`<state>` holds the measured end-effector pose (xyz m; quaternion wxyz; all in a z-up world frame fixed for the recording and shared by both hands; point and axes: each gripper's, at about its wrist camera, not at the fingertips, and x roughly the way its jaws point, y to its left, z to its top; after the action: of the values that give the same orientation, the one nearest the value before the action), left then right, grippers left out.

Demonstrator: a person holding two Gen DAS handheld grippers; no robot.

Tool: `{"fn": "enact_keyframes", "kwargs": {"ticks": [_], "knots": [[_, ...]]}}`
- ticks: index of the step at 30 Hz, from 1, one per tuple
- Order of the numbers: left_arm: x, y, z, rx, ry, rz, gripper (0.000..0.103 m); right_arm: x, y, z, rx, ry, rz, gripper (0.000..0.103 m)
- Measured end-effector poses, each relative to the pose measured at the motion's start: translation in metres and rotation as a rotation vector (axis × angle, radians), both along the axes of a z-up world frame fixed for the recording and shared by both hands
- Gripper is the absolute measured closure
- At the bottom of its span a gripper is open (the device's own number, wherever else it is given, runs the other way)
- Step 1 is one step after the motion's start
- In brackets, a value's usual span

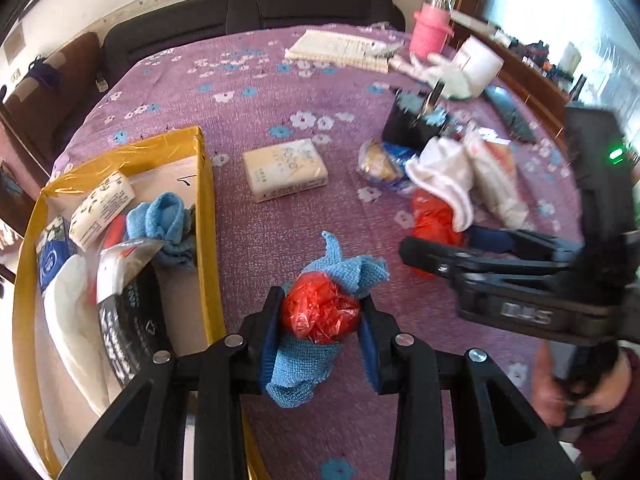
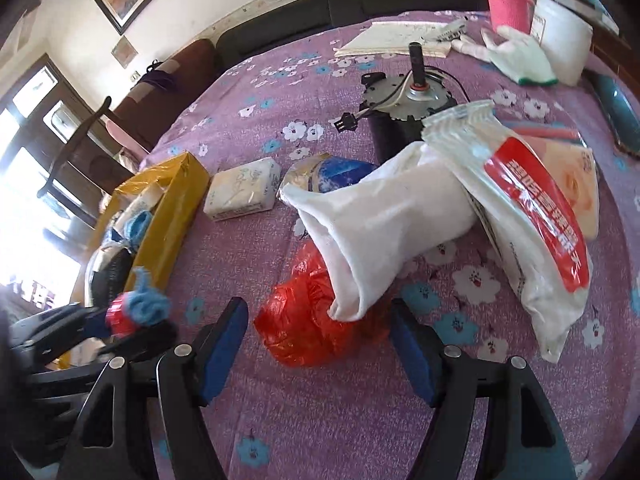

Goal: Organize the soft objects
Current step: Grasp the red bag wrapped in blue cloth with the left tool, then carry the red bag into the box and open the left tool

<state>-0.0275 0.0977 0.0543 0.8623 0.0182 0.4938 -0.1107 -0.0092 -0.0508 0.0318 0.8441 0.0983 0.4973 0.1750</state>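
Observation:
My left gripper (image 1: 320, 320) is shut on a crumpled red plastic bag (image 1: 320, 314) wrapped in a blue cloth (image 1: 304, 372), held just right of the yellow box (image 1: 208, 240). It also shows in the right wrist view (image 2: 128, 316). My right gripper (image 2: 320, 328) is open, its fingers on either side of another red plastic bag (image 2: 308, 320) that lies under a white cloth (image 2: 380, 220). A white and red packet (image 2: 532, 216) lies to the right. In the left wrist view the right gripper (image 1: 436, 256) sits by that red bag (image 1: 436, 220).
The yellow box holds a blue towel (image 1: 164, 224), a tissue pack (image 1: 100, 208) and other items. On the purple bedspread lie a tissue pack (image 1: 284, 168), a black motor (image 2: 404, 108), a notebook (image 1: 340, 48), a white glove (image 2: 520, 52), a pink cup (image 1: 430, 32) and a white tub (image 2: 560, 36).

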Motion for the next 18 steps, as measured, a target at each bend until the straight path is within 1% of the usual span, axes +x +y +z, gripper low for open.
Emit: {"fn": "enact_keyframes", "kwargs": {"ticks": [1, 4, 7, 9, 11, 12, 13, 16, 18], "knots": [[-0.003, 0.003, 0.003, -0.017, -0.004, 0.005, 0.069, 0.000, -0.002, -0.001, 0.007, 0.012, 0.009, 0.059], [-0.016, 0.019, 0.013, -0.079, -0.021, 0.029, 0.069, -0.012, -0.016, 0.000, 0.027, 0.015, 0.004, 0.059], [-0.031, 0.045, 0.024, -0.142, -0.039, 0.073, 0.069, -0.028, -0.028, 0.003, 0.039, 0.011, 0.024, 0.060], [-0.039, 0.066, 0.030, -0.175, -0.050, 0.113, 0.069, -0.041, -0.036, 0.006, 0.071, 0.028, 0.044, 0.060], [-0.048, 0.091, 0.035, -0.185, -0.061, 0.167, 0.069, -0.051, -0.042, 0.007, 0.130, 0.060, 0.070, 0.060], [-0.051, 0.104, 0.035, -0.177, -0.066, 0.200, 0.069, -0.056, -0.045, 0.009, 0.168, 0.070, 0.081, 0.060], [-0.054, 0.116, 0.035, -0.172, -0.066, 0.232, 0.069, -0.060, -0.045, 0.012, 0.182, 0.070, 0.090, 0.060], [-0.056, 0.157, 0.027, -0.197, -0.038, 0.326, 0.069, -0.069, -0.032, 0.026, 0.174, 0.031, 0.132, 0.060], [-0.051, 0.182, 0.019, -0.204, -0.013, 0.381, 0.069, -0.070, -0.017, 0.033, 0.172, 0.019, 0.155, 0.060]]}}
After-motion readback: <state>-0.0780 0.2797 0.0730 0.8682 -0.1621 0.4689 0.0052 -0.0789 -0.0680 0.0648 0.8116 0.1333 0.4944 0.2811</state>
